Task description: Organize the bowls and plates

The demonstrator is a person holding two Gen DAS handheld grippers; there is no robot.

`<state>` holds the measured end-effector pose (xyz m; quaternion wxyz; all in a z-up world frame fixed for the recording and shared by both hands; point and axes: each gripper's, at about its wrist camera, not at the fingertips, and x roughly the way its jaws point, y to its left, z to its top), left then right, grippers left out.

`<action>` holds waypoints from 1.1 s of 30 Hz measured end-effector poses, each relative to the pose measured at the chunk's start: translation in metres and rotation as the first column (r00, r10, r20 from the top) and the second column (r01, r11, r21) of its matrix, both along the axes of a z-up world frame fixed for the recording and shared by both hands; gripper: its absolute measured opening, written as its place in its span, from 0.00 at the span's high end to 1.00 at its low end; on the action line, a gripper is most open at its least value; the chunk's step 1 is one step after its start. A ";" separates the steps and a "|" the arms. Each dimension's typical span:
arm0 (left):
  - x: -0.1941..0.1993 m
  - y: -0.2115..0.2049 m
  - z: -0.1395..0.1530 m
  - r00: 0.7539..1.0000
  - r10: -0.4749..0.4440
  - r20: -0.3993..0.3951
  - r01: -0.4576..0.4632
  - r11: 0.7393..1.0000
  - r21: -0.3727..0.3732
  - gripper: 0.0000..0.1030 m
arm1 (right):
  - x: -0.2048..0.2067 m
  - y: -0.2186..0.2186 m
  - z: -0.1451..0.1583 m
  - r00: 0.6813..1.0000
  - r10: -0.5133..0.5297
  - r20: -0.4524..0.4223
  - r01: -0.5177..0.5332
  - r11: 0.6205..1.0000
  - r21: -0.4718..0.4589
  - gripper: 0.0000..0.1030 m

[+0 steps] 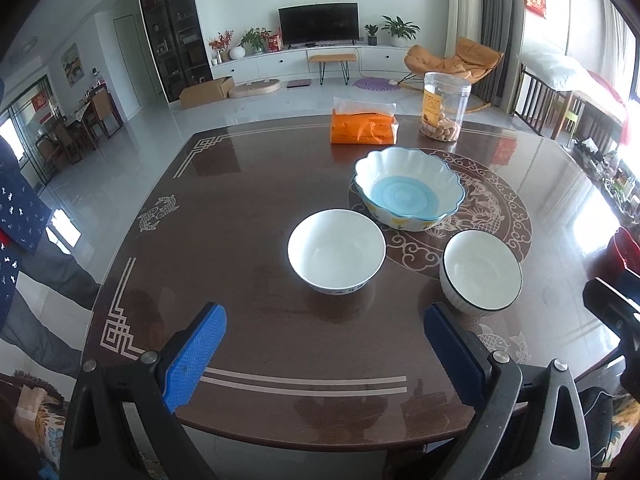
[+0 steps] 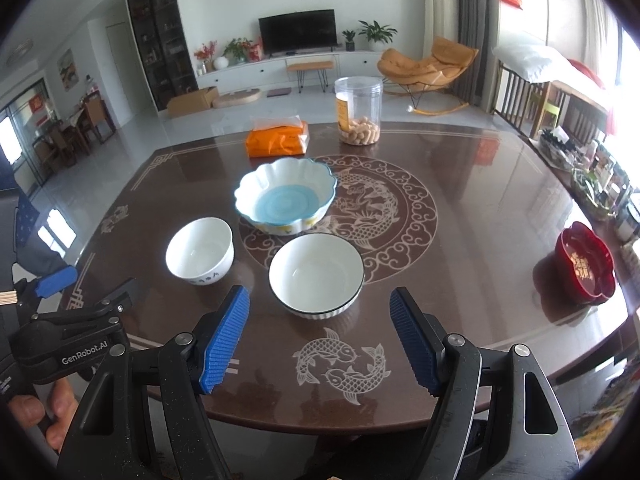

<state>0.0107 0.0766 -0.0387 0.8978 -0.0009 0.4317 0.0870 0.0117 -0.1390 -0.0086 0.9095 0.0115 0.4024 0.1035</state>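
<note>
A plain white bowl stands on the dark wooden table. A white bowl with a dark rim stands to its right. A scalloped bowl with a blue bottom stands behind both. My left gripper is open and empty, over the near table edge in front of the plain bowl. My right gripper is open and empty, just in front of the dark-rimmed bowl. The left gripper also shows at the left of the right wrist view.
An orange tissue pack and a clear jar of snacks stand at the far side of the table. A red dish sits near the table's right edge. Furniture stands beyond the table.
</note>
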 end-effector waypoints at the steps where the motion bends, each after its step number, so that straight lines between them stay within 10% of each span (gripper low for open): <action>1: 0.003 -0.001 0.003 1.000 -0.011 0.006 0.011 1.000 0.001 0.04 | 0.003 0.004 0.001 1.000 0.000 -0.001 0.000 1.000 -0.007 0.26; 13: 0.009 0.016 -0.003 1.000 0.008 -0.027 -0.010 0.997 -0.075 0.04 | 0.023 0.024 0.001 1.000 0.014 -0.012 -0.014 0.999 -0.039 0.26; 33: 0.015 0.010 0.019 0.998 0.012 0.067 -0.012 1.000 0.002 0.04 | 0.026 0.020 0.009 1.000 -0.010 0.028 0.011 0.999 -0.032 0.26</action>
